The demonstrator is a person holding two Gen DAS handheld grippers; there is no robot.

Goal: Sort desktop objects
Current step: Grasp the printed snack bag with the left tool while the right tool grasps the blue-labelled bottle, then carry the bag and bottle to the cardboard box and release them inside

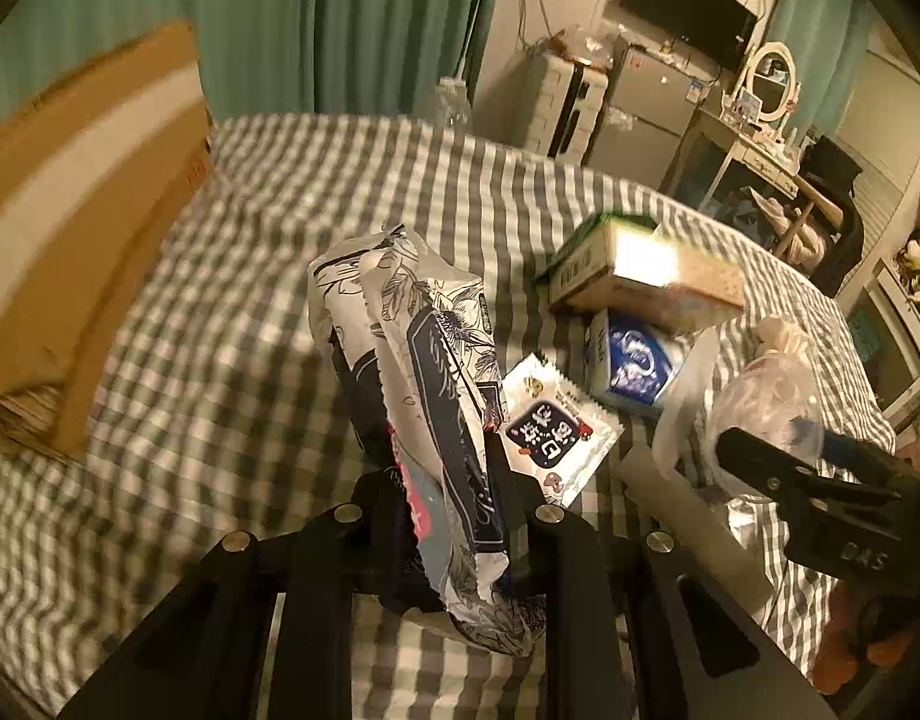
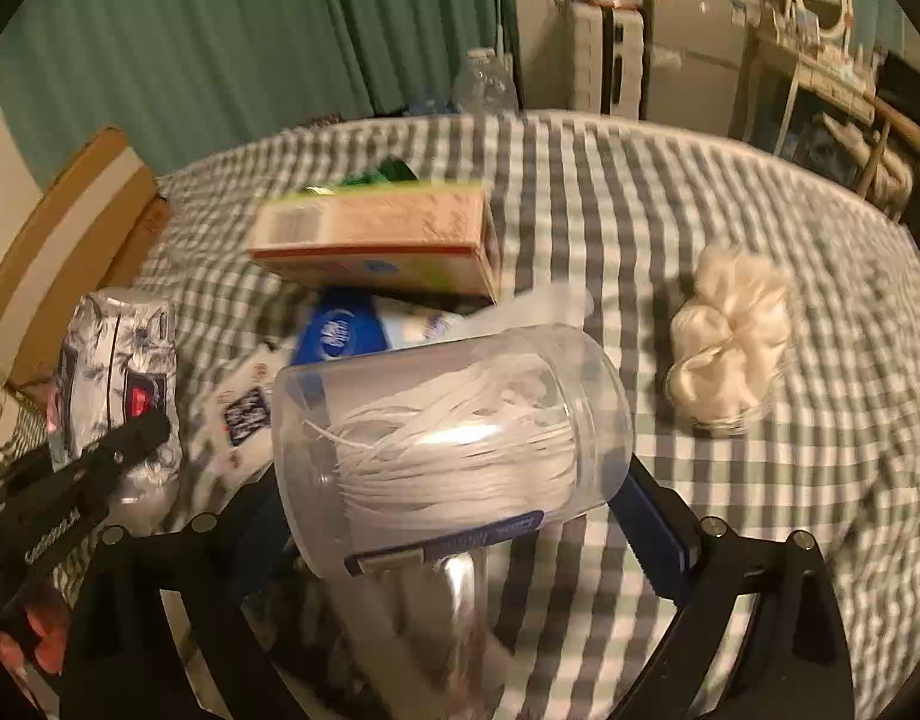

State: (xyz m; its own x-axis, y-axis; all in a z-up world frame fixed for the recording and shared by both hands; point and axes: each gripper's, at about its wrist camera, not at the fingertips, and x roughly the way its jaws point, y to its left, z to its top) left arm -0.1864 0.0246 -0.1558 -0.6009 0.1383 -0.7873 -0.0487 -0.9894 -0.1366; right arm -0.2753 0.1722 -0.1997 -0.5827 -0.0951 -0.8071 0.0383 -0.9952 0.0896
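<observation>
My left gripper is shut on a floral black-and-white packet, which stands up out of its jaws above the checked cloth. In the right wrist view the same packet shows at the left, with the left gripper on it. My right gripper is shut on a clear plastic jar full of white strips, lying on its side between the blue pads. From the left wrist view the jar and right gripper sit at the right edge.
A flat carton lies over a blue packet; a white sachet lies by them. A bag of white cotton balls sits to the right. A cardboard box stands left, a water bottle at the far edge.
</observation>
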